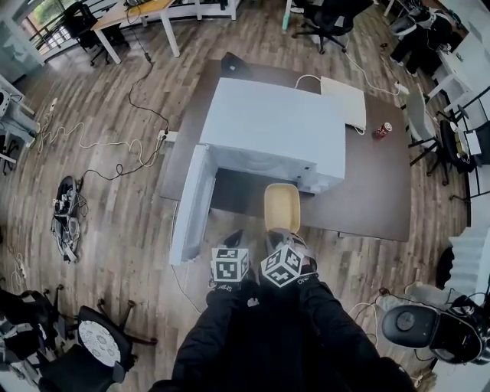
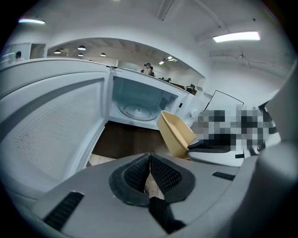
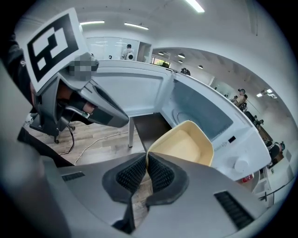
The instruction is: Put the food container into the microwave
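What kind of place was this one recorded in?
Probably an open-plan office or lab, not a kitchen: rolling office chairs, desks, and cables trailing across the wood floor around the microwave table.

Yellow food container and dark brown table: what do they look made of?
The pale yellow food container looks like moulded plastic, matte: thin even wall, rounded corners, uniform colour. The dark brown table looks like wood or wood-look laminate, low sheen; grain is too faint to decide.

A red can (image 1: 383, 130) sits on the dark table (image 1: 383, 199), near a white box (image 1: 343, 101); cables (image 1: 92, 143) snake across the wood floor (image 1: 122, 237).
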The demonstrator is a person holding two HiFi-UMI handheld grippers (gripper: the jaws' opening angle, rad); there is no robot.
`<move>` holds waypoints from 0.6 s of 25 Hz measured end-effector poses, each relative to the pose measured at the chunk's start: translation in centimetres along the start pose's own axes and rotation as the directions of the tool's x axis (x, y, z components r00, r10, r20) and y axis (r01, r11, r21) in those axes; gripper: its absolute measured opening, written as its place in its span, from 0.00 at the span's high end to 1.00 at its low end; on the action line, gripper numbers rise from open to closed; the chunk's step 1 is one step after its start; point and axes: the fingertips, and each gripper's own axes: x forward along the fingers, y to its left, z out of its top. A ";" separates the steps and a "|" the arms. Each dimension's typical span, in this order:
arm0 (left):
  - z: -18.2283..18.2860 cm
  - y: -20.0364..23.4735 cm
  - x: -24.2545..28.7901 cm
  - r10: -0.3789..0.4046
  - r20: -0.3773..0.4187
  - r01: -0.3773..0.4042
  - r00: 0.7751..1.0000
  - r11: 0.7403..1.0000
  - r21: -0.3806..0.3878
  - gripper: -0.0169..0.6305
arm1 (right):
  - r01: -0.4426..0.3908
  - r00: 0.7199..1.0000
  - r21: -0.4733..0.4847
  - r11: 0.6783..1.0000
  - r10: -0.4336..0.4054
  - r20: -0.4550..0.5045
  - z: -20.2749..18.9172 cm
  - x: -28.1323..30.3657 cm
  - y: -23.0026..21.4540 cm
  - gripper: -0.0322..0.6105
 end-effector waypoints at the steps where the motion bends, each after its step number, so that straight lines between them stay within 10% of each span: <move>1: 0.4 0.2 0.3 0.001 0.003 -0.001 1.000 1.000 -0.007 0.92 | -0.007 1.000 -0.015 1.000 0.007 0.005 0.7 0.5 -0.4 0.90; 15: 8.1 5.0 7.9 0.079 0.010 -0.078 0.997 0.993 -0.090 0.92 | -0.038 0.999 -0.150 0.988 0.042 0.022 7.6 10.5 -11.6 0.90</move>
